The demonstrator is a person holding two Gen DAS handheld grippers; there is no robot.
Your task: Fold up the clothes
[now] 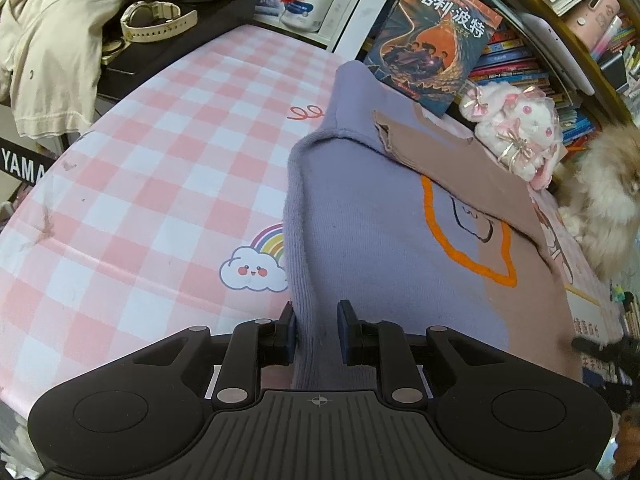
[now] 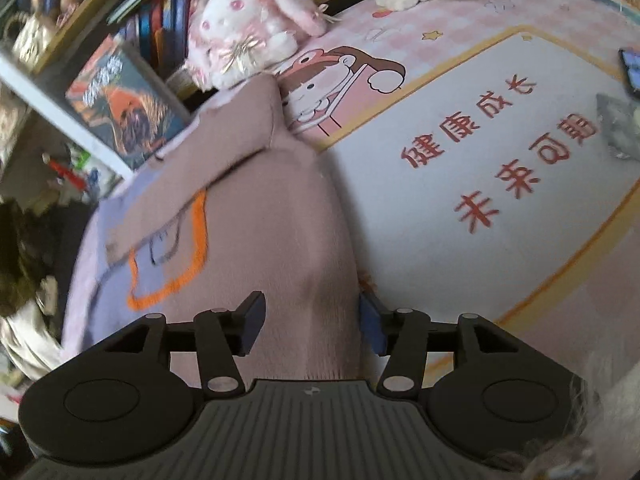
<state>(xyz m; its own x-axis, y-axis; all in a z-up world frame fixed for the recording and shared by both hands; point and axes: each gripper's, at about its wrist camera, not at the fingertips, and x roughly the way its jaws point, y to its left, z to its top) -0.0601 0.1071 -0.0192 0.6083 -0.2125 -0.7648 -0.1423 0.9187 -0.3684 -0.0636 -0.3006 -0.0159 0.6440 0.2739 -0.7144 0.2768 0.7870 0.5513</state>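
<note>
A lavender and dusty-pink sweater (image 1: 380, 216) with an orange-outlined patch lies part-folded on the pink checked table mat (image 1: 160, 152). My left gripper (image 1: 316, 330) has its two fingers either side of the sweater's lavender ribbed hem, with a gap between them. In the right wrist view the sweater (image 2: 260, 220) shows its pink half. My right gripper (image 2: 312, 326) stands wide open with the pink fabric between its fingers, over the sweater's near right edge.
A Harry Potter book (image 1: 436, 36) and a pink plush rabbit (image 1: 516, 128) stand behind the sweater by the bookshelf. A fluffy animal (image 1: 612, 200) sits at the right. A white mat with red characters (image 2: 500, 152) lies right of the sweater. A watch (image 1: 154, 20) lies far left.
</note>
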